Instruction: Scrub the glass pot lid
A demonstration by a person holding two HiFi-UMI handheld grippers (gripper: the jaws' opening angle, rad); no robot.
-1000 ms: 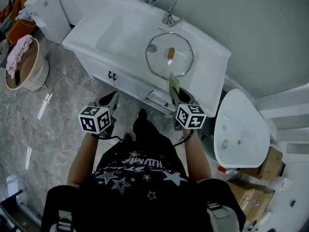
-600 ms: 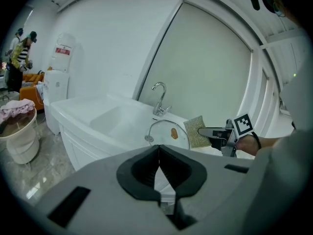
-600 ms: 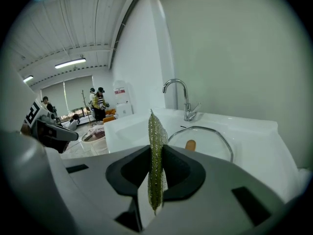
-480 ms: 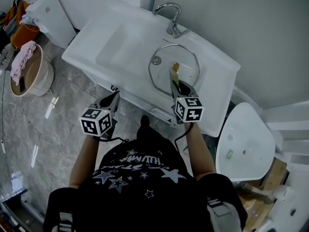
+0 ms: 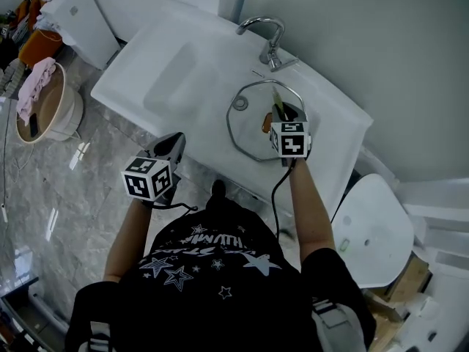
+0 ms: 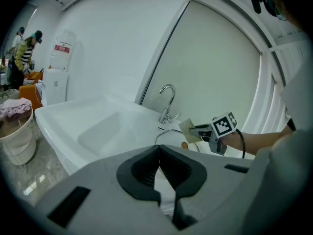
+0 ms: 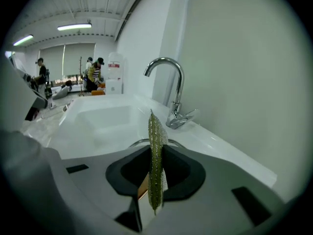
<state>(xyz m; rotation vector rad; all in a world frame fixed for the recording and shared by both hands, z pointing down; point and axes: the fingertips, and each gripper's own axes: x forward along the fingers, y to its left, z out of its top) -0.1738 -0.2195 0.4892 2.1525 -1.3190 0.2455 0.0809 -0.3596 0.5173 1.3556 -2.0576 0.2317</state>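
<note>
Person [image 5: 212,270]: black star-print shirt, at 6 o'clock in the head view, both forearms reaching toward 12 o'clock.
Left gripper [image 5: 174,142]: at the person's 11 o'clock, just short of the table's [image 5: 333,127] front edge. Jaws pressed together, nothing between them.
Right gripper [image 5: 286,116]: at the person's 1 o'clock, held out over the lid [image 5: 248,129]. Jaws pinching a green pad [image 7: 155,165].
Pad: thin, held edge-on and upright, projecting past the jaw tips. It lies over the lid at 12 o'clock of the knob [image 5: 267,125]. Whether it touches the glass cannot be told.
Lid: glass, eight-sided, metal rim, lying flat on the table at the basin's [image 5: 172,75] 3 o'clock. Brown knob near its centre.
Table: white, one piece with the basin.
Basin: shallow, rectangular, at the lid's 9 o'clock.
Faucet [image 5: 270,39]: chrome, at the lid's 12 o'clock, near the wall, spout arching toward 9 o'clock.
Basket [image 5: 57,116]: on the floor at the head view's 9 o'clock, well apart from the table, with a pink cloth [image 5: 33,79] draped over its rim.
</note>
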